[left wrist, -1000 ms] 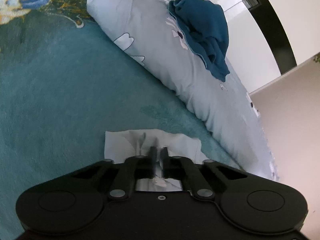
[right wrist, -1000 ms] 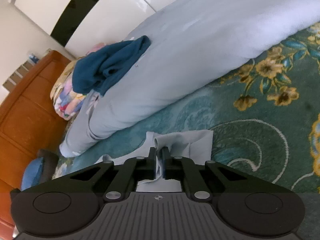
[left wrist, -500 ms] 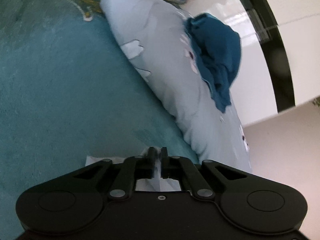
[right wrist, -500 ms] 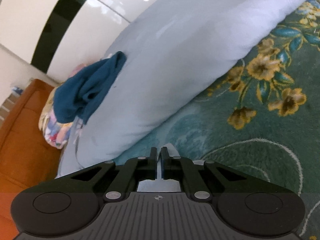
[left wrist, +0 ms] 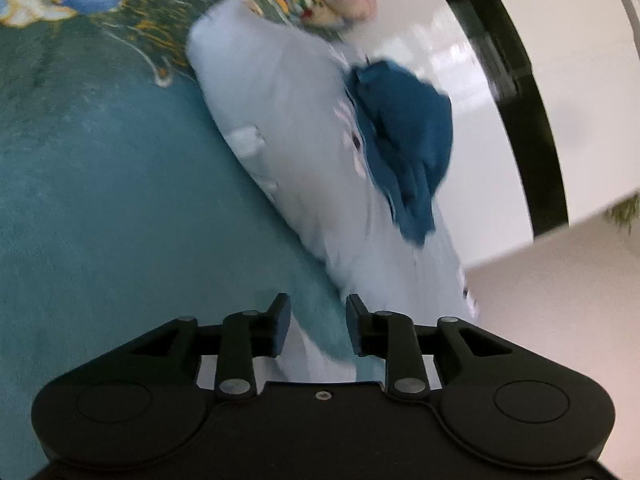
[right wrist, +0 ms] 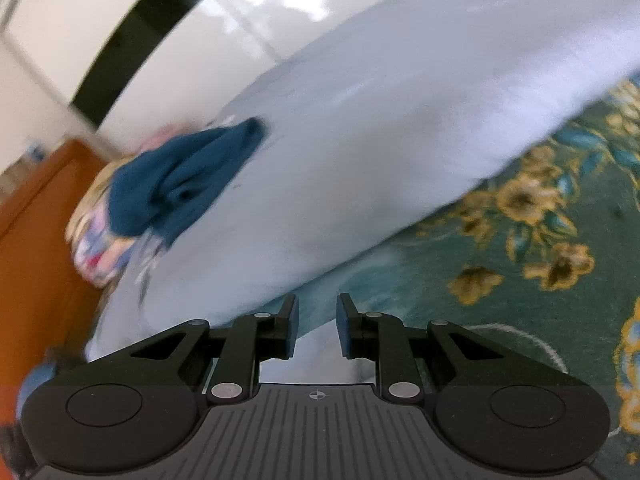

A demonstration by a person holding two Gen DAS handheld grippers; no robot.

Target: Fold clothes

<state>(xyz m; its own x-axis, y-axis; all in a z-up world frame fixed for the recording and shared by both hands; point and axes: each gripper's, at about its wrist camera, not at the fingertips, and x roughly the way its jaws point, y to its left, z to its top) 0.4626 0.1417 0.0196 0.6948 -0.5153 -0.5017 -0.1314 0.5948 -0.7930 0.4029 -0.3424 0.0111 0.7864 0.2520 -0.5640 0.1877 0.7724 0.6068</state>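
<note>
A pale white garment (left wrist: 320, 364) lies on the teal bedspread (left wrist: 120, 220) just under my left gripper (left wrist: 318, 314), which is open with nothing between its fingers. The same white cloth (right wrist: 320, 354) shows beneath my right gripper (right wrist: 318, 318), also open and empty. Most of the garment is hidden by the gripper bodies. A dark blue garment (left wrist: 404, 152) lies crumpled on top of a rolled light grey duvet (left wrist: 288, 120), ahead of both grippers. In the right wrist view the blue garment (right wrist: 180, 184) sits to the upper left on the duvet (right wrist: 380, 140).
The bedspread (right wrist: 520, 300) carries yellow flower patterns. A floral pillow (right wrist: 92, 248) and an orange wooden headboard (right wrist: 36, 240) stand at the left. Behind the bed is a glossy white wardrobe (left wrist: 472, 60) with a black stripe.
Both grippers were shut on the white garment and have let it go; their jaws now stand apart. Both have tilted up, so less of the cloth shows.
</note>
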